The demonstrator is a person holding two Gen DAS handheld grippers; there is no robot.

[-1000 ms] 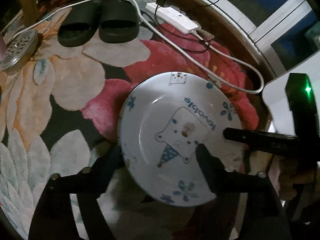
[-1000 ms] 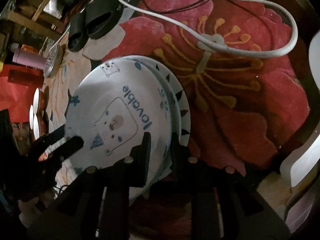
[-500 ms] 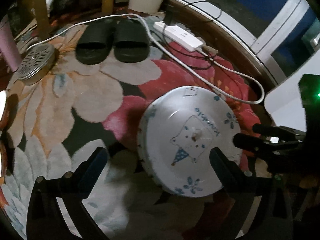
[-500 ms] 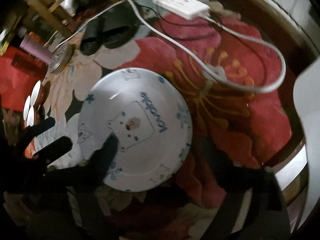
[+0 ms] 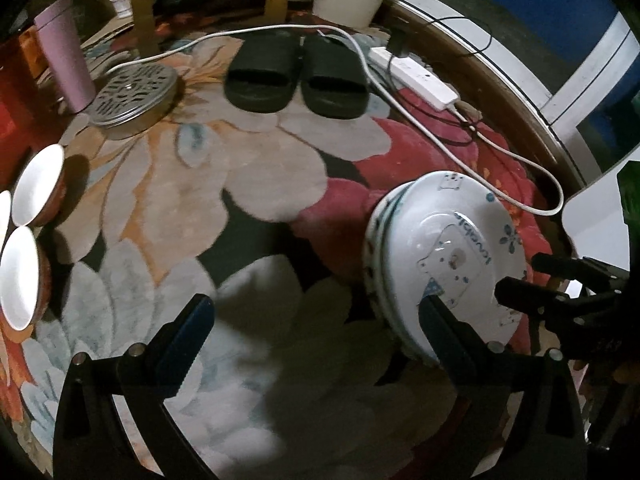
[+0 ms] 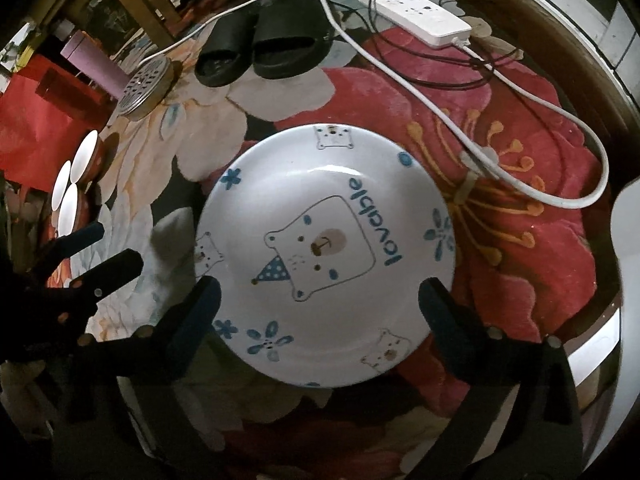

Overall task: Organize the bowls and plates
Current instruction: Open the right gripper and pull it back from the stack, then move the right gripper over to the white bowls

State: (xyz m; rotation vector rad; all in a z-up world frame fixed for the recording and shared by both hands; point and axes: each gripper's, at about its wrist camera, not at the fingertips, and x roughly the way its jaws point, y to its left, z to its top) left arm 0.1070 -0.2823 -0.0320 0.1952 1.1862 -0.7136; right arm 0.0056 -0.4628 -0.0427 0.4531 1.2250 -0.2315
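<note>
The stack of plates [image 6: 326,256] lay on the rug [image 5: 168,200], at four o'clock in the left view. The right gripper [image 6: 320,300], jaws just widened, straddled it untouching; the left gripper [image 5: 316,316] gaped, empty. Three bowls [image 5: 36,188] sat at nine o'clock.

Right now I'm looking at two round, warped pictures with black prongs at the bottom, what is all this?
Each picture comes from a camera on a hand-held claw; a person carries one in each hand. The prongs are the fingers. The left claw and the right claw have just been opening and hold nothing. The right view looks down on a bear plate topping a stack on a flowered rug. Also there: small white bowls, black slippers, a power strip.
</note>
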